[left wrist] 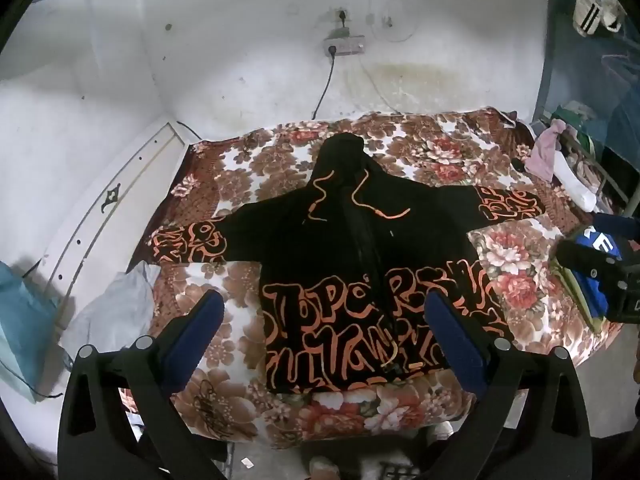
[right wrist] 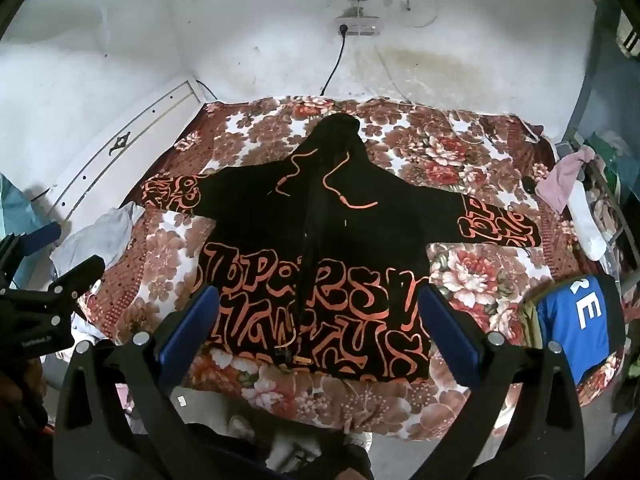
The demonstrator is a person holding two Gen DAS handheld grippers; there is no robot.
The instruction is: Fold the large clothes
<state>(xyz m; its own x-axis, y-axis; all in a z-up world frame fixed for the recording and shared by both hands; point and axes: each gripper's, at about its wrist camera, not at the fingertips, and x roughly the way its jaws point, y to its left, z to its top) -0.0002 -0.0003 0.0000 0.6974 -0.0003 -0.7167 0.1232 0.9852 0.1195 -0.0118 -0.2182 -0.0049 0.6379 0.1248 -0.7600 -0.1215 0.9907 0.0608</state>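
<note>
A black zip hoodie (left wrist: 340, 240) with orange lettering lies flat, front up, on the floral blanket (left wrist: 224, 344), both sleeves spread out and the hood pointing to the far wall. It also shows in the right wrist view (right wrist: 320, 232). My left gripper (left wrist: 324, 312) is open and empty, held above the hoodie's hem at the near edge of the bed. My right gripper (right wrist: 318, 304) is open and empty, also above the hem. The left gripper shows in the right wrist view (right wrist: 60, 260) at the left edge; the right gripper shows in the left wrist view (left wrist: 600, 276) at the right edge.
A folded blue garment (right wrist: 576, 320) with white letters lies on the bed's right side. A grey cloth (left wrist: 112, 312) hangs at the bed's left edge. A pink cloth (left wrist: 544, 152) and clutter sit at the far right. A wall socket with cable (left wrist: 344, 46) is behind the bed.
</note>
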